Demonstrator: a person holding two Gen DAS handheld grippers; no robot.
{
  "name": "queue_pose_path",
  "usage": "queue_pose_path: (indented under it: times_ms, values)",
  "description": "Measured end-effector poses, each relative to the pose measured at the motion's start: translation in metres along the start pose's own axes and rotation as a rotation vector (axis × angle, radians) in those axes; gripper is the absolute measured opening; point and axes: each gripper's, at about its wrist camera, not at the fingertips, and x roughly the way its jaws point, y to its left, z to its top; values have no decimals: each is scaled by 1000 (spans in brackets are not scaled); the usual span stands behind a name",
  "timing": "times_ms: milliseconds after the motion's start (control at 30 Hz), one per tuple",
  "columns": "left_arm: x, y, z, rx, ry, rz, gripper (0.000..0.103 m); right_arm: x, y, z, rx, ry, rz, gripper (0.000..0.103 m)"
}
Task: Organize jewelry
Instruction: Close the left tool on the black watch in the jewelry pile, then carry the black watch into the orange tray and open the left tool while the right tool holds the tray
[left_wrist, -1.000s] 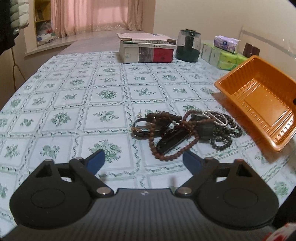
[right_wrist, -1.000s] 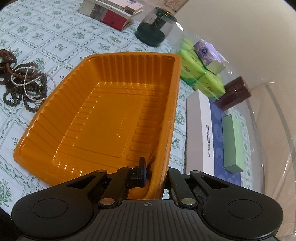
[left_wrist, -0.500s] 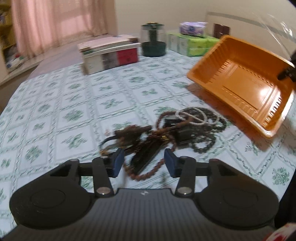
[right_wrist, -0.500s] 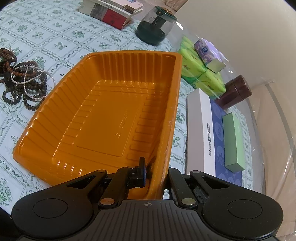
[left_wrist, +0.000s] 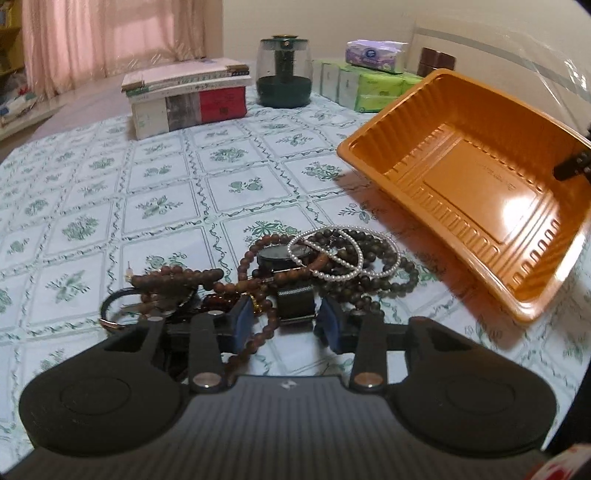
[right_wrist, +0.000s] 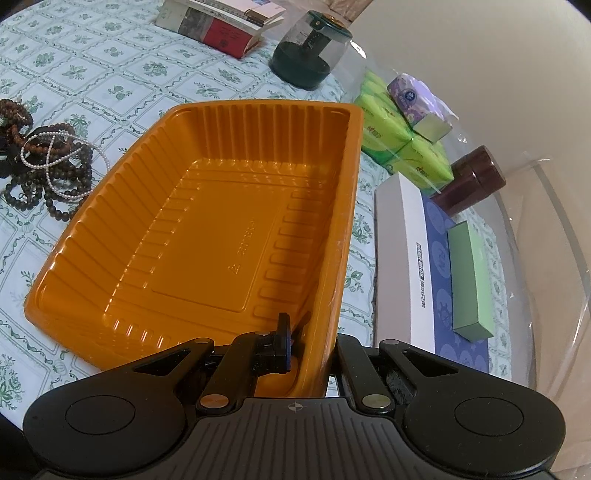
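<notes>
A tangled jewelry pile (left_wrist: 369, 273) lies on the flowered tablecloth: brown bead strings, dark bead strands, a pearl strand (left_wrist: 332, 251) and a black watch (left_wrist: 280, 254). My left gripper (left_wrist: 286, 325) is at the pile's near edge and its jaws are closing. The watch strap (left_wrist: 295, 306) and a brown bead string lie between the blue pads, with small gaps still showing. The orange tray (right_wrist: 207, 229) is tipped up on its right side. My right gripper (right_wrist: 312, 350) is shut on its near right rim. The pile (right_wrist: 48, 166) sits left of the tray.
At the table's far side stand a stack of books (left_wrist: 184, 99), a glass-domed dark green object (left_wrist: 284, 70) and green tissue packs (left_wrist: 362, 88). Right of the tray lie a white and blue box (right_wrist: 402, 266), a green box (right_wrist: 471, 280) and a brown jar (right_wrist: 472, 181).
My left gripper has moved forward onto the jewelry pile and its jaws have narrowed around the watch strap and beads. The right gripper and the tray have kept still.
</notes>
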Motion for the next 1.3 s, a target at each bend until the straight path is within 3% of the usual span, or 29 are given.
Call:
queue_pose_path:
  times_ms: [167,800,1100,1300]
  values:
    - [9,0,4,-23,13,-4,20,1,0,0,3,-1,2,5]
    - [-62,6,58,139,19,-126,19,2,-1,0,-8,-11,0,5]
    - [-70,-12,74,186,-1,-150,19,3,-3,1,-25,-2,11,5]
    - [-65,-41,95,200,-27,-210,19,4,-2,3,-36,-1,12,5]
